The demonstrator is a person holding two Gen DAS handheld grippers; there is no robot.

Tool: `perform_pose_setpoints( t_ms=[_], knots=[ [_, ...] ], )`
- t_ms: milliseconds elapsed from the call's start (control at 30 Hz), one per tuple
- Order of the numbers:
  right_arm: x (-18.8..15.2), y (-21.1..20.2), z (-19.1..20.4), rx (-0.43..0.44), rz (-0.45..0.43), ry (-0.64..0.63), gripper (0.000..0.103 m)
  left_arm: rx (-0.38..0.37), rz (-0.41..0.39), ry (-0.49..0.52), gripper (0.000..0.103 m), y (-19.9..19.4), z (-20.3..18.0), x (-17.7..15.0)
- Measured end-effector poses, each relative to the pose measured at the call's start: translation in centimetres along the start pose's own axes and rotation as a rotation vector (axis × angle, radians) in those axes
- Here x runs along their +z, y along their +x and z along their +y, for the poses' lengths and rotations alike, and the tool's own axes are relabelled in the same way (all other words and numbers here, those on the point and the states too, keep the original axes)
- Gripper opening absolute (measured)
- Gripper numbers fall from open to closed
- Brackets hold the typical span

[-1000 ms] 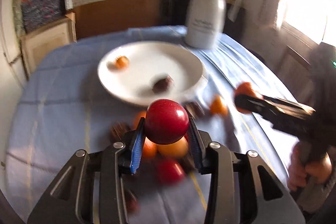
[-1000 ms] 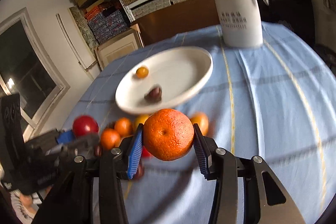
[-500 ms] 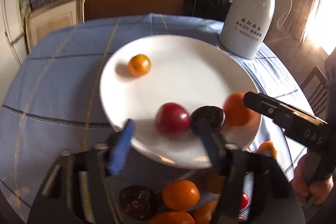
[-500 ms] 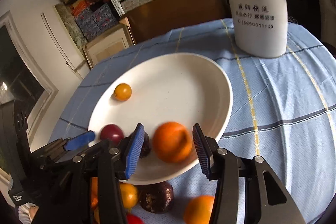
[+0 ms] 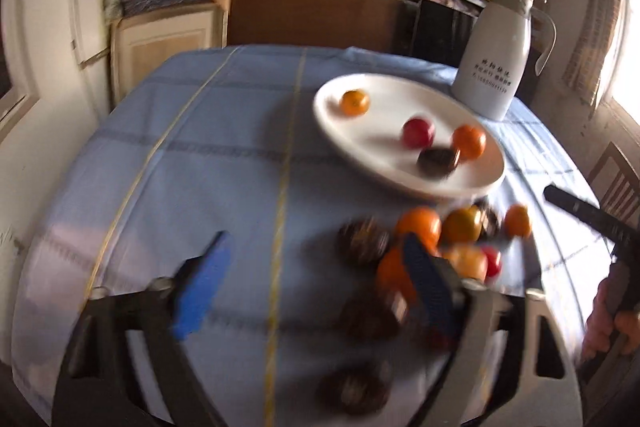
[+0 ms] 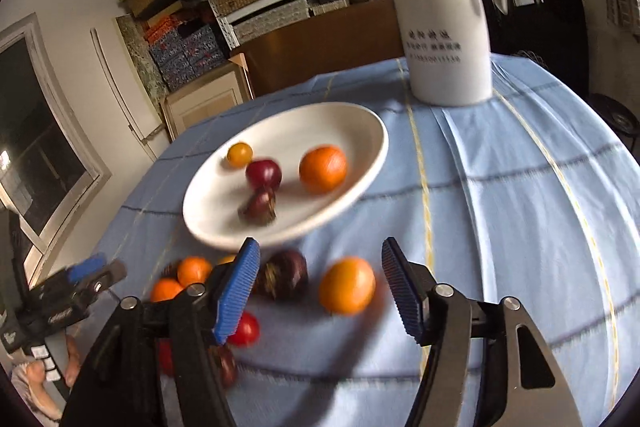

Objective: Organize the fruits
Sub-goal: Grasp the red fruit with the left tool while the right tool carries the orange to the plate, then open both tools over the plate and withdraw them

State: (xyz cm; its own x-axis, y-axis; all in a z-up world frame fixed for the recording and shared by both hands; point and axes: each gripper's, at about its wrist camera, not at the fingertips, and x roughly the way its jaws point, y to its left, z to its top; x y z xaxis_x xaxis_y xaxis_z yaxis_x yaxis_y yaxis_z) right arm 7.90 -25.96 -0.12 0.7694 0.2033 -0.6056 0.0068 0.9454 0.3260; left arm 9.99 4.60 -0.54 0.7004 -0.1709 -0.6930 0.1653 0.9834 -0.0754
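1. Nearest the right wrist camera, the right hand-held gripper (image 6: 320,291) has its blue pads spread wide with nothing clamped. A loose orange (image 6: 347,285) lies on the blue-checked cloth of the surface (image 6: 520,207) just ahead, between the pads.
2. The left hand-held gripper (image 5: 316,287) is likewise wide apart and empty. Its right pad overlaps the near side of the fruit pile (image 5: 440,239) in view; whether it touches any fruit cannot be told through the blur.
3. The step in hand looks like picking the next loose fruit. For the right side, I would centre the orange between the pads, come down level and close gently on its widest part, since it will roll if nudged off-centre.
4. The dark round fruit (image 6: 282,275) sits just beside that orange, so the left pad should go between them without pushing it.
5. For the left side, take an outer fruit first; pulling from the middle of the pile could scatter the rest.
6. Further back, the white plate (image 6: 360,131) already holds an orange, a red fruit, a dark fruit and a small yellow-orange one. Release low over a bare part of it.
7. Farthest stands the white jug (image 6: 444,27), printed with characters and a row of digits, too blurred to read reliably.
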Motion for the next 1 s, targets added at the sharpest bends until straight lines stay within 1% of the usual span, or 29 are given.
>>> perform_pose_setpoints(
  t_ms=[33,100,167,200,267,300,367,400,467,600,667,733,767,833,867,933,967,1000],
  knots=[
    [-0.4,-0.4,-0.3,0.000,-0.002,0.008,0.071,0.011,0.002,0.000,0.096,-0.6,0.2,-1.1],
    [-0.8,-1.3,-0.7,-0.002,-0.018,0.024,0.072,0.015,0.027,0.016,0.098,-1.5,0.2,-3.2],
    [-1.3,-1.7,-0.8,-0.002,-0.023,0.031,0.076,0.006,0.064,0.044,0.098,-1.6,-0.3,-4.6],
    [-1.5,-1.8,-0.9,-0.005,-0.022,0.032,0.077,0.007,0.097,0.081,0.098,-1.5,-0.9,-5.7],
    [-2.2,-2.1,-0.7,-0.012,-0.019,0.031,0.078,0.031,0.137,0.146,0.098,-1.0,-2.2,-6.5],
    [-2.4,-2.2,-0.8,-0.014,-0.017,0.028,0.078,0.047,0.141,0.189,0.098,-0.9,-3.0,-6.8],
    [-2.7,-2.5,-0.6,-0.015,-0.019,0.025,0.079,0.054,0.149,0.228,0.098,-0.8,-3.7,-7.1],
    [-2.8,-2.7,-0.6,-0.016,-0.021,0.024,0.080,0.061,0.167,0.238,0.099,-0.5,-3.9,-7.2],
    [-3.0,-2.8,-0.6,-0.019,-0.022,0.023,0.081,0.049,0.177,0.218,0.099,-0.3,-3.4,-7.0],
    [-3.2,-2.4,-0.4,-0.037,0.002,0.010,0.081,0.018,0.205,0.135,0.099,0.4,-2.0,-6.7],
    [-3.2,-2.1,-0.4,-0.047,0.015,0.011,0.081,0.007,0.199,0.106,0.099,0.4,-1.4,-6.5],
    [-3.2,-1.9,-0.6,-0.054,0.024,0.016,0.081,0.007,0.180,0.097,0.099,0.1,-1.2,-6.3],
    [-3.2,-1.8,-0.6,-0.056,0.027,0.019,0.081,0.010,0.170,0.101,0.098,0.0,-1.2,-6.3],
    [-3.3,-1.7,-0.8,-0.055,0.035,0.025,0.081,0.009,0.150,0.130,0.089,-0.3,-1.7,-6.2],
    [-3.3,-1.5,-0.8,-0.057,0.040,0.027,0.081,0.008,0.149,0.143,0.082,-0.3,-2.0,-6.2],
    [-3.3,-1.4,-0.9,-0.062,0.045,0.026,0.081,0.004,0.154,0.171,0.076,-0.2,-2.5,-6.3],
    [-3.4,-1.4,-0.9,-0.065,0.048,0.025,0.081,-0.003,0.158,0.178,0.070,-0.1,-2.6,-6.3],
    [-3.4,-1.4,-0.9,-0.066,0.050,0.025,0.081,-0.012,0.163,0.179,0.068,0.0,-2.6,-6.3]
  ],
)
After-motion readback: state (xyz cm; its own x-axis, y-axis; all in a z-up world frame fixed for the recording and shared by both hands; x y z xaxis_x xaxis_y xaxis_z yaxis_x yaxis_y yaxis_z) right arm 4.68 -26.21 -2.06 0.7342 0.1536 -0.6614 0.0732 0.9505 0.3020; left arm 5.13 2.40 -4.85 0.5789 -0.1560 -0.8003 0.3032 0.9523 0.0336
